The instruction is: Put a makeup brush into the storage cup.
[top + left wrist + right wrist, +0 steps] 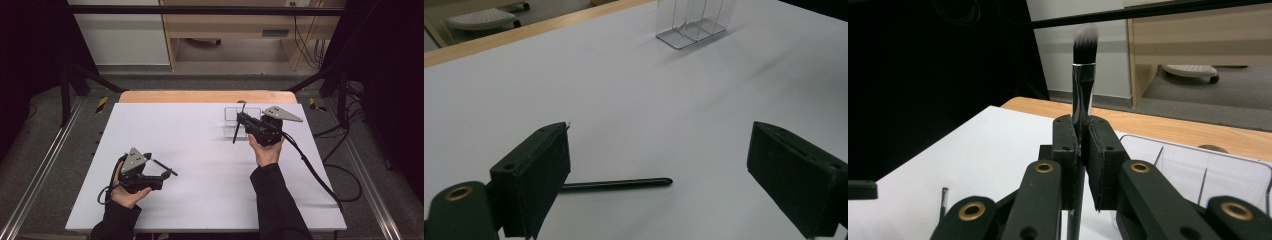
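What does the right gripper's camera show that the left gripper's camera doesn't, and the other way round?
The right gripper view alone: a makeup brush standing upright with its bristles on top, its handle clamped between the shut jaws of the right gripper, and the wooden cabinet behind the table.

The left gripper view alone: a thin black pen-like stick lying flat on the table ahead of the left gripper, whose jaws stand wide apart.

Both: the white table, its wooden edge, and the clear divided organizer.
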The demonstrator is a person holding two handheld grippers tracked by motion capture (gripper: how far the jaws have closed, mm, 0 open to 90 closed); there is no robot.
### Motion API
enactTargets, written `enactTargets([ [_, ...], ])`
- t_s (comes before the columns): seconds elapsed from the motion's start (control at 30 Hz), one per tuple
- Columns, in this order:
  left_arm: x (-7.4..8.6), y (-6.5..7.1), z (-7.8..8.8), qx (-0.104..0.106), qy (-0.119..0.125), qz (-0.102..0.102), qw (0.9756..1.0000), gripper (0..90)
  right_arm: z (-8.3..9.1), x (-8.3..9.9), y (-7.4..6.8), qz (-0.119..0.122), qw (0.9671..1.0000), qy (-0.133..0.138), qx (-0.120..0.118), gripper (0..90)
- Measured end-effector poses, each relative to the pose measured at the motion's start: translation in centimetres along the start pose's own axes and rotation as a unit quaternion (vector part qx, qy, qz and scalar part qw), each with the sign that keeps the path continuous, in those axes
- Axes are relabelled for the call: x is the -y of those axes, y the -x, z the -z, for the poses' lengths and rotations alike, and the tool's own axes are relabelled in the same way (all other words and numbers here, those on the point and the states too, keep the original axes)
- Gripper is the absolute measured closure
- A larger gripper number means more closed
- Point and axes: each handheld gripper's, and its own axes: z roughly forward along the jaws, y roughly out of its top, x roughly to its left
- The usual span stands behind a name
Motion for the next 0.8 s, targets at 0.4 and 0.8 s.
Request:
enactTargets([
  [0.4, 0.0, -0.1, -0.1, 0.003, -0.005, 0.000, 1.0000, 9.3, -0.8, -1.1, 0.7, 0.011, 0.9996, 0.004, 0.028, 84.0],
  [0.8, 0.1, -0.3, 0.0, 0.002, -0.003, 0.003, 1.0000, 9.1, -1.4, -2.4, 1.4, 0.015, 0.9988, 0.012, 0.044, 83.9],
])
